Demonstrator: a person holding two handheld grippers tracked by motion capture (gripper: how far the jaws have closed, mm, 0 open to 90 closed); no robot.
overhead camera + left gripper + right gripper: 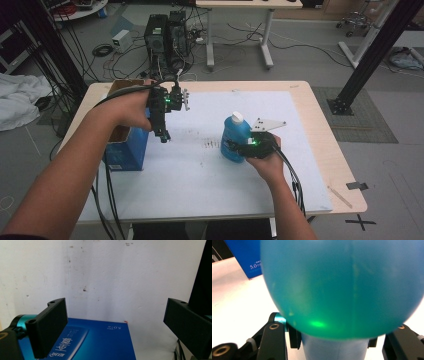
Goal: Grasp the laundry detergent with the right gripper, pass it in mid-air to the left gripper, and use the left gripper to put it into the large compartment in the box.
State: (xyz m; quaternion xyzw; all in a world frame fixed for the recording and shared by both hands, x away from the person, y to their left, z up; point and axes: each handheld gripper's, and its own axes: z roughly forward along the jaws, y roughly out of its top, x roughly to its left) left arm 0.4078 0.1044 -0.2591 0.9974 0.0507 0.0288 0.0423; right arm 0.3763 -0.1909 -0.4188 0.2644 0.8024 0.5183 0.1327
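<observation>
Trouble could come from a few spots, so we look from the left side across. First we see the blue box (125, 145) standing at the left edge of the white mat (200, 170), with its top open. Just beside it, the left gripper (164, 136) hangs in the air above the mat, pointing down. In the left gripper view its jaws stand wide apart with nothing between them, and the box top sits below. If we swing this hand carelessly, we think it could bump the box and push it off the table edge. Next comes the blue bottle (234, 137) with its white cap (237, 117), standing upright near the middle of the mat. The right gripper (235, 147) comes in from the side and squeezes the bottle low down, so its jaws are closed on it. The bottle looks round and smooth, so we guess it could slip or turn in the grip. It is held low, so we fear the heavy top could tip over if we lift too fast. If the cap is loose, the liquid might spill on the mat.
</observation>
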